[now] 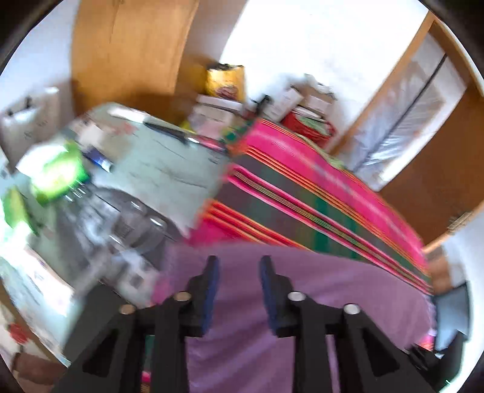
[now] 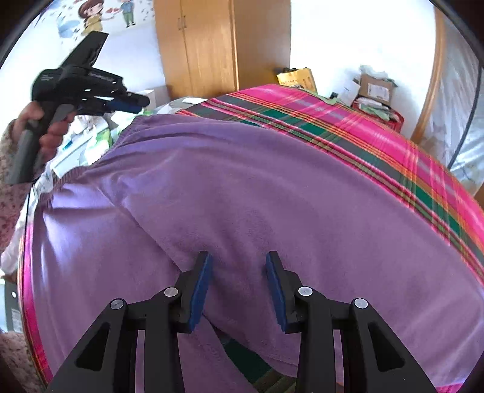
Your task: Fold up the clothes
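Two grippers in your hands, both over the bed. The purple garment (image 2: 242, 196) lies spread on the striped blanket (image 2: 393, 157), covering most of the near half; its gathered edge runs along the far left side, and a fold crease runs down from there toward your right gripper.

Right gripper (image 2: 237, 281): jaws apart, blue pads (image 2: 201, 287) facing each other with a clear gap. Nothing is pinched between them; only the purple cloth shows below, in the gap. Whether the tips touch the cloth cannot be told.

Left gripper (image 1: 239, 282): jaws likewise apart, nothing between the pads. Its own view is motion-blurred. In it the garment's far edge (image 1: 302, 266) crosses just beyond the fingertips, with the blanket past that. From the right view, your left gripper (image 2: 133, 101) is lifted clear of the bed at the upper left, held by your left hand (image 2: 45, 127), a patterned sleeve (image 2: 12, 187) below the wrist. It is well apart from the garment.

Surroundings: a cluttered table (image 1: 145, 163) left of the bed, a wooden wardrobe (image 2: 211, 45) behind, boxes (image 2: 375, 87) against the far wall, and a wooden door (image 1: 429, 157) at right. Cartoon stickers (image 2: 103, 15) mark the wall at upper left.
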### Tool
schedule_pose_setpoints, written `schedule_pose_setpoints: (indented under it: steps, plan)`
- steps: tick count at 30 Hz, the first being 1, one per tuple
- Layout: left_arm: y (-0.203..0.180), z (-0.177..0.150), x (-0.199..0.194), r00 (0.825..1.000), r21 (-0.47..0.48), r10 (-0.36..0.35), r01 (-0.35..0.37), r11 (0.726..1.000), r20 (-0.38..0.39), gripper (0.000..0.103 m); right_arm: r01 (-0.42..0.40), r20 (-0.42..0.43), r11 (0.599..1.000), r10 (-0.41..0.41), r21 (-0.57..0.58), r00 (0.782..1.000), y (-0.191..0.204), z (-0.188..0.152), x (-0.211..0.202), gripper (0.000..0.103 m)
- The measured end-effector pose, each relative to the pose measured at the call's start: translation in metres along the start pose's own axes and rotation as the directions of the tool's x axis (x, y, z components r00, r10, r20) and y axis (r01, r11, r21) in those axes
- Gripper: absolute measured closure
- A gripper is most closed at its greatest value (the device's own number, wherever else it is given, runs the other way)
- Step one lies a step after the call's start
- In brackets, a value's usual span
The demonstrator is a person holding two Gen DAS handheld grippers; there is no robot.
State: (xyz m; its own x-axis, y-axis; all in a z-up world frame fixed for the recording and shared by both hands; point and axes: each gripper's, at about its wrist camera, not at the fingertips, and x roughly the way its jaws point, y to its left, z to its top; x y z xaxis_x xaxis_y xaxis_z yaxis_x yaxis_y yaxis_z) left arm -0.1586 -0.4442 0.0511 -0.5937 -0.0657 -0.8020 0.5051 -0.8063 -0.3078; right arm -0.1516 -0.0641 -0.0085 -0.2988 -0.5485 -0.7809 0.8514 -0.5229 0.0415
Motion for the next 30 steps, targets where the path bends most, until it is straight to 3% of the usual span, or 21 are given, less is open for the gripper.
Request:
schedule_pose_setpoints:
  steps: [5, 10, 15, 19, 24, 26, 30]
  plan:
    - [0.009, -0.003, 0.026, 0.992, -0.001, 0.044, -0.044, 0.999, -0.115, 0.063, 0.007, -0.005, 1.000, -0.007, 0.020, 1.000, 0.000, 0.001, 0.005, 0.065]
    - [0.013, -0.004, 0.033, 0.992, 0.006, 0.066, -0.066, 0.998, -0.107, 0.063, 0.023, -0.002, 0.999, -0.023, 0.022, 1.000, 0.003, -0.001, 0.005, 0.065]
    - [0.017, 0.001, 0.038, 0.986, -0.001, 0.132, -0.133, 0.991, -0.100, 0.063, 0.029, 0.003, 0.999, -0.029, 0.036, 1.000, 0.005, -0.002, 0.005, 0.065]
    - [0.035, -0.003, 0.045, 0.987, -0.084, 0.063, -0.076, 0.994, -0.146, 0.061, 0.034, 0.011, 0.999, -0.035, 0.038, 0.999, 0.005, -0.004, 0.004, 0.065]
    - [0.036, -0.002, 0.046, 0.988, -0.086, 0.024, -0.037, 0.996, -0.152, 0.061, 0.043, 0.011, 0.998, -0.043, 0.038, 0.999, 0.006, -0.004, 0.005, 0.065]
    - [0.041, -0.001, 0.045, 0.991, -0.125, 0.008, -0.025, 0.992, -0.136, 0.075, 0.042, 0.014, 0.998, -0.043, 0.046, 0.999, 0.005, -0.004, 0.005, 0.065]
    - [0.053, 0.001, 0.037, 0.996, -0.203, -0.042, 0.025, 0.979, -0.079, 0.077, 0.048, 0.020, 0.997, -0.049, 0.052, 0.999, 0.005, -0.005, 0.004, 0.065]
